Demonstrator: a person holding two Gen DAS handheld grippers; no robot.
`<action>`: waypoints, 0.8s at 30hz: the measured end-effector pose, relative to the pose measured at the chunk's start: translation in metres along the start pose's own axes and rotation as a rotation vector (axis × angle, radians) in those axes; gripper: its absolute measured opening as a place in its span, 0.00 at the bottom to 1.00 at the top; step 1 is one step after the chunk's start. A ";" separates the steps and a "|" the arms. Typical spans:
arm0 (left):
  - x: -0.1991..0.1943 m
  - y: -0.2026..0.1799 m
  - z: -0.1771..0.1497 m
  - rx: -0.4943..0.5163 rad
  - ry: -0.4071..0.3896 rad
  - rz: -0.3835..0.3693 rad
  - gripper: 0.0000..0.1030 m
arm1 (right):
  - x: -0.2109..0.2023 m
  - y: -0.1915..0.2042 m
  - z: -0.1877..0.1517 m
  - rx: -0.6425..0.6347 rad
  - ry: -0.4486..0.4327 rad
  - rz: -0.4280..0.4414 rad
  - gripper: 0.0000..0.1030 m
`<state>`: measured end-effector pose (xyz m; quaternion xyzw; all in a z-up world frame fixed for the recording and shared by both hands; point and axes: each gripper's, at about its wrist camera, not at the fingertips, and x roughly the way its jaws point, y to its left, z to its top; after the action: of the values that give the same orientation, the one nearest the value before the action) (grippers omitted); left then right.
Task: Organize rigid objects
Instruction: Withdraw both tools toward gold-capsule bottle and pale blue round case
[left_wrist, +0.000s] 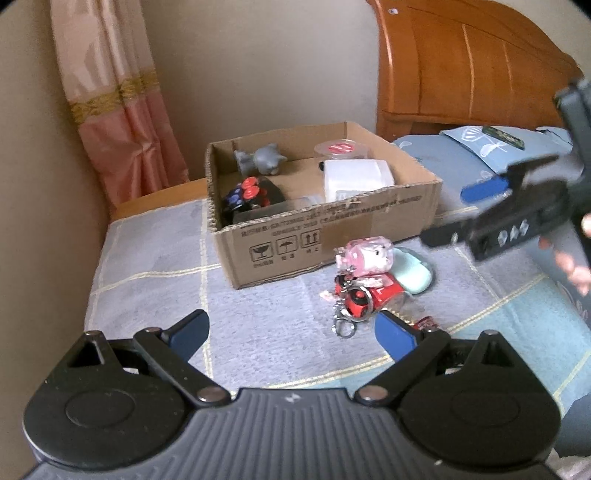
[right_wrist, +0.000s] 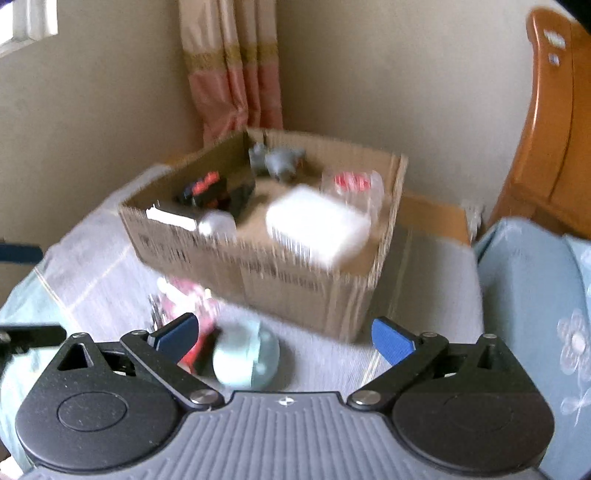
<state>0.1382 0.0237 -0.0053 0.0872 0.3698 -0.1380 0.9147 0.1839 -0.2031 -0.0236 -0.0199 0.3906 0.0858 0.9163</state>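
An open cardboard box (left_wrist: 332, 225) sits on the bed. It holds a grey animal figure (left_wrist: 264, 158), a black toy with red buttons (left_wrist: 251, 197), a white container (left_wrist: 356, 177) and a clear tub with a red lid (left_wrist: 341, 149). In front of the box lie a pink pig toy (left_wrist: 365, 253), a mint green mouse-shaped object (left_wrist: 413, 271) and a red keychain toy (left_wrist: 360, 301). My left gripper (left_wrist: 291, 332) is open and empty, above the sheet short of these toys. My right gripper (right_wrist: 286, 332) is open and empty, above the mint object (right_wrist: 245, 354); it shows at the right of the left wrist view (left_wrist: 465, 214).
The bed has a grey and blue checked sheet (left_wrist: 155, 280). A wooden headboard (left_wrist: 465, 70) and a blue pillow (left_wrist: 491, 147) lie to the right. A pink curtain (left_wrist: 122, 110) hangs in the corner behind the box. The right wrist view is blurred.
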 end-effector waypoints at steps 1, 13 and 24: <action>0.002 -0.001 0.001 0.002 0.002 -0.008 0.93 | 0.005 0.000 -0.006 0.007 0.014 0.003 0.99; 0.012 -0.012 -0.003 0.013 0.029 -0.085 0.93 | 0.034 0.013 -0.041 -0.062 0.055 -0.019 0.99; 0.022 -0.037 -0.008 0.036 0.074 -0.180 0.93 | 0.046 -0.006 -0.045 -0.024 -0.013 -0.043 1.00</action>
<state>0.1362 -0.0130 -0.0288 0.0751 0.4073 -0.2228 0.8825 0.1842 -0.2071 -0.0883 -0.0387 0.3830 0.0711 0.9202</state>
